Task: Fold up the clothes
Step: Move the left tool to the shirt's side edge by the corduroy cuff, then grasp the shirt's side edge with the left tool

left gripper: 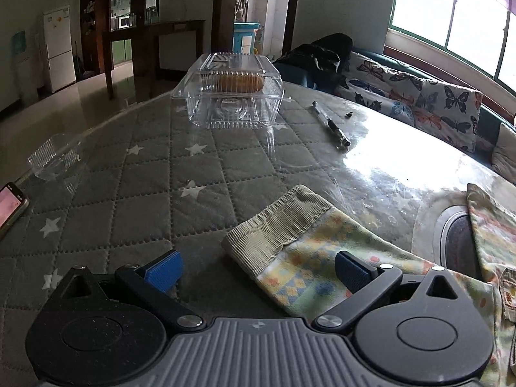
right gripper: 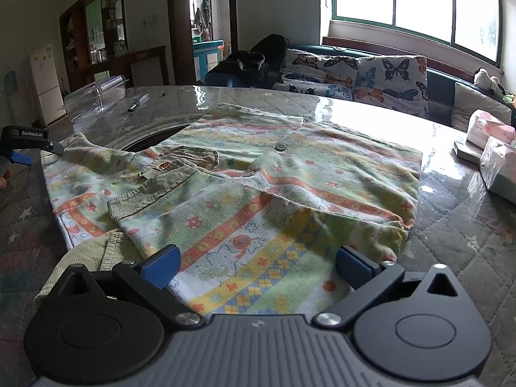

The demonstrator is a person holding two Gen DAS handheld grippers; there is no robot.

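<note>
Both grippers, left gripper point(left gripper: 258, 272) and right gripper point(right gripper: 258, 267), are held wide and empty, with the ribbed cuff point(left gripper: 277, 222) of the patterned baby garment point(right gripper: 274, 174) lying just ahead of the left.

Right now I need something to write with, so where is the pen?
In the left wrist view the pen lies on the table, right of the clear plastic box and beyond the patterned garment.

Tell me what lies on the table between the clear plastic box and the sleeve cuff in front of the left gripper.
Nothing: in the left wrist view, only bare quilted table cover stretches between the clear plastic box and the ribbed sleeve cuff.
</note>
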